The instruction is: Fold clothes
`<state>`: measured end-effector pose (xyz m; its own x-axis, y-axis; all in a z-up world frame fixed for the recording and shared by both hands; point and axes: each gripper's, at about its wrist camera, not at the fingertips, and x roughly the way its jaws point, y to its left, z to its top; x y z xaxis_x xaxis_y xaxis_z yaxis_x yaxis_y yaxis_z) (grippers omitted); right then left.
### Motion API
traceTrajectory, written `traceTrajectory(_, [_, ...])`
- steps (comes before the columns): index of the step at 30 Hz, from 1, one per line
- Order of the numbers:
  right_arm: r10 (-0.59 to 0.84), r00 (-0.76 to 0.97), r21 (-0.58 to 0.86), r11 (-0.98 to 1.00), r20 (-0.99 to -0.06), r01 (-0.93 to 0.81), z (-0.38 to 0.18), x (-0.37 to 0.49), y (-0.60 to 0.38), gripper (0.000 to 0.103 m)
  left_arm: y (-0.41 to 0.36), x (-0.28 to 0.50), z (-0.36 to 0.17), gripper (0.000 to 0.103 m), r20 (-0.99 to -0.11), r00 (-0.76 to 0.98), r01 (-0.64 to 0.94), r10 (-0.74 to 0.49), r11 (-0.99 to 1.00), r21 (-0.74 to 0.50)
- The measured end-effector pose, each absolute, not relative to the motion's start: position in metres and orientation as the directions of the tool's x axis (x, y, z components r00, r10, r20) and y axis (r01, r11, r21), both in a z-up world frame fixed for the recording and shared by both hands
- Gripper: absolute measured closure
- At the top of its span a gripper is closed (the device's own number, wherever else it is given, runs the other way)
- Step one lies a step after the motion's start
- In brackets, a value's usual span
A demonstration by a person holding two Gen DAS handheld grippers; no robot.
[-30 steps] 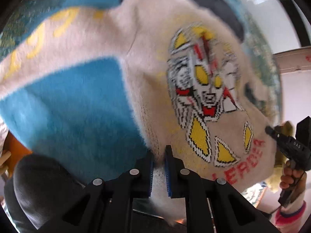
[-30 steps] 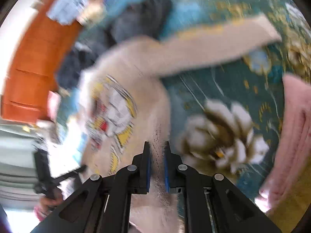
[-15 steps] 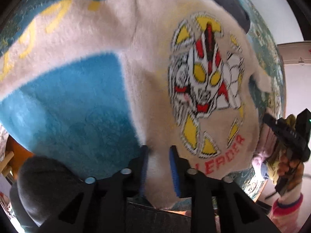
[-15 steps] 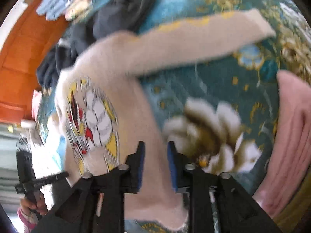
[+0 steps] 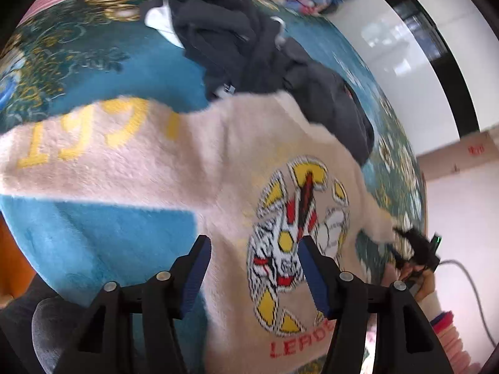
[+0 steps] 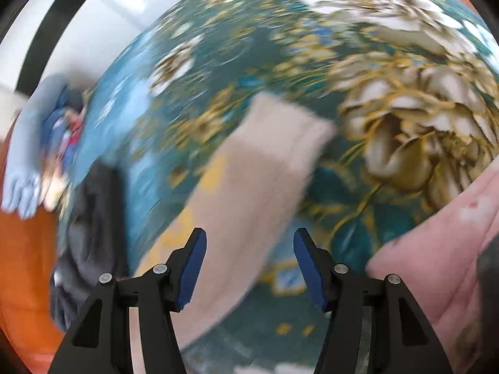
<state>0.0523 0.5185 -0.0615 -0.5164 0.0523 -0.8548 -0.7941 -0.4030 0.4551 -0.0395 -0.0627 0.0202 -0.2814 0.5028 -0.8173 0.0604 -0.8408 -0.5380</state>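
A cream fuzzy sweater (image 5: 218,168) with a robot-face print, red lettering and yellow numbers on one sleeve lies flat on the teal floral carpet (image 5: 131,71). My left gripper (image 5: 254,255) is open and empty just above the sweater's hem, beside the print. In the right wrist view the sweater's other sleeve (image 6: 255,180) stretches away over the carpet, blurred. My right gripper (image 6: 249,252) is open and empty above that sleeve. The right gripper also shows small at the far right of the left wrist view (image 5: 414,249).
A pile of dark grey clothes (image 5: 249,46) lies beyond the sweater's shoulder, also in the right wrist view (image 6: 90,218). Pink folded fabric (image 6: 443,249) lies at right. A pale blue garment (image 6: 28,143) sits by the orange wood furniture (image 6: 25,280). White floor (image 5: 405,31) borders the carpet.
Both grippers have opened and let go of the sweater's hem, which now lies flat. The right gripper has swung fast toward the sleeve; its view is blurred.
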Motion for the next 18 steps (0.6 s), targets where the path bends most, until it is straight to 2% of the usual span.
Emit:
traceTrajectory(4, [0.119, -0.493, 0.442, -0.300, -0.862, -0.845, -0.075, 0.057, 0.555, 0.044, -0.073, -0.045, 0.011, 0.041, -0.801, -0.293, 0.135, 0.522, -0.807, -0.575])
traceTrajectory(7, [0.107, -0.529, 0.486, -0.276, -0.842, -0.829, -0.074, 0.058, 0.555, 0.046, -0.075, -0.048, 0.009, 0.041, -0.797, -0.302, 0.151, 0.523, -0.799, -0.582])
traceTrajectory(9, [0.099, -0.553, 0.514, -0.260, -0.828, -0.817, -0.074, 0.058, 0.555, 0.075, -0.074, -0.049, 0.008, 0.041, -0.799, -0.311, 0.147, 0.514, -0.805, -0.575])
traceTrajectory(11, [0.091, -0.576, 0.542, -0.244, -0.812, -0.804, -0.073, 0.059, 0.555, 0.089, -0.076, -0.047, 0.011, 0.041, -0.807, -0.318, 0.146, 0.498, -0.815, -0.561])
traceTrajectory(14, [0.099, -0.613, 0.567, -0.289, -0.784, -0.771, -0.054, 0.054, 0.549, 0.093, -0.084, -0.044, 0.007, 0.041, -0.815, -0.332, 0.181, 0.474, -0.816, -0.548])
traceTrajectory(18, [0.104, -0.685, 0.568, -0.478, -0.721, -0.670, 0.001, 0.034, 0.526, 0.093, -0.109, -0.036, -0.002, 0.041, -0.819, -0.352, 0.274, 0.454, -0.786, -0.553])
